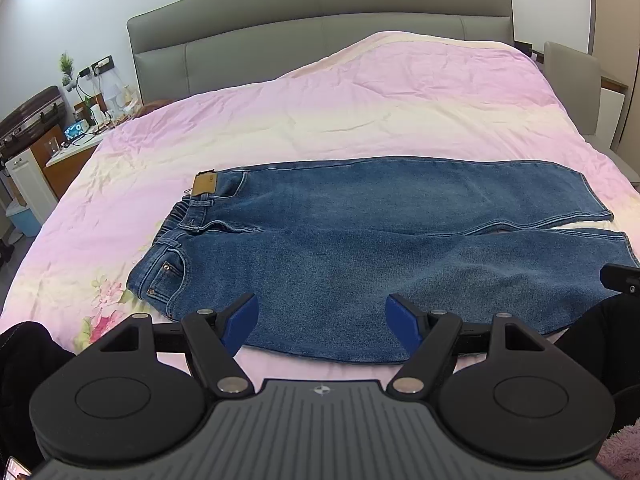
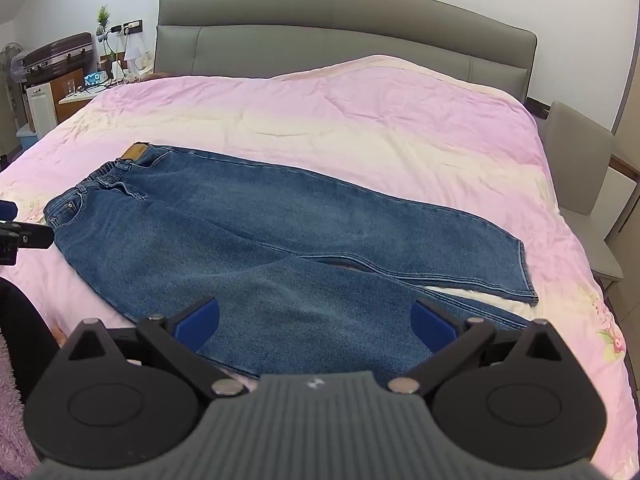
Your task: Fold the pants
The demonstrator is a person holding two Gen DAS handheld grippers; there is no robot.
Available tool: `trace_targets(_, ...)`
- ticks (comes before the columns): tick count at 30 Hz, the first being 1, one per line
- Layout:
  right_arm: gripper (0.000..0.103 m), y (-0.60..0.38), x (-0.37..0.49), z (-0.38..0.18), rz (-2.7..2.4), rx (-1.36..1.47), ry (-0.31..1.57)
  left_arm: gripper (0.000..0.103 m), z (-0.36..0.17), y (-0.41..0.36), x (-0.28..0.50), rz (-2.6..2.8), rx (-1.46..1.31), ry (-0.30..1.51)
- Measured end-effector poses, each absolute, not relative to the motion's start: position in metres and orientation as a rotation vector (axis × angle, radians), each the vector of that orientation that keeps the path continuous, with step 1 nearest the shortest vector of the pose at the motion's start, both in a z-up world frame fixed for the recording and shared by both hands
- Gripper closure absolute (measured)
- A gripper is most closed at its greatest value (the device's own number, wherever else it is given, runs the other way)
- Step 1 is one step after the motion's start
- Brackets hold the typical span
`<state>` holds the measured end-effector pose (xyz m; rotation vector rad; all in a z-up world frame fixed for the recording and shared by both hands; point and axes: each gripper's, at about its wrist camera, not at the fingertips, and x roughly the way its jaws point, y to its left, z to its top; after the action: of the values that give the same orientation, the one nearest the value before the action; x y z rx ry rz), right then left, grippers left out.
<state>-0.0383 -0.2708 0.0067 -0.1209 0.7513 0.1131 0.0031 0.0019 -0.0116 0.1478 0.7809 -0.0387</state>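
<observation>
Blue jeans lie flat across the pink bed cover, waistband with a tan patch to the left, both legs running right; they also show in the right wrist view. My left gripper is open and empty, hovering over the near edge of the jeans by the hip and thigh. My right gripper is open and empty above the near leg. The right gripper's tip shows at the right edge of the left wrist view, and the left gripper's tip shows at the left edge of the right wrist view.
The bed's pink floral cover spreads around the jeans. A grey headboard stands behind. A cluttered nightstand is at the far left, a grey chair at the right of the bed.
</observation>
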Motion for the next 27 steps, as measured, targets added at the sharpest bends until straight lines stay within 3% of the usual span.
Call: trace_targets(27, 0.005, -0.2689, -0.0406, 0.0080, 0.117, -0.110, 0.755, 0.018, -0.0089, 0.0103, 0.0002, -0.015, 0.142, 0.792)
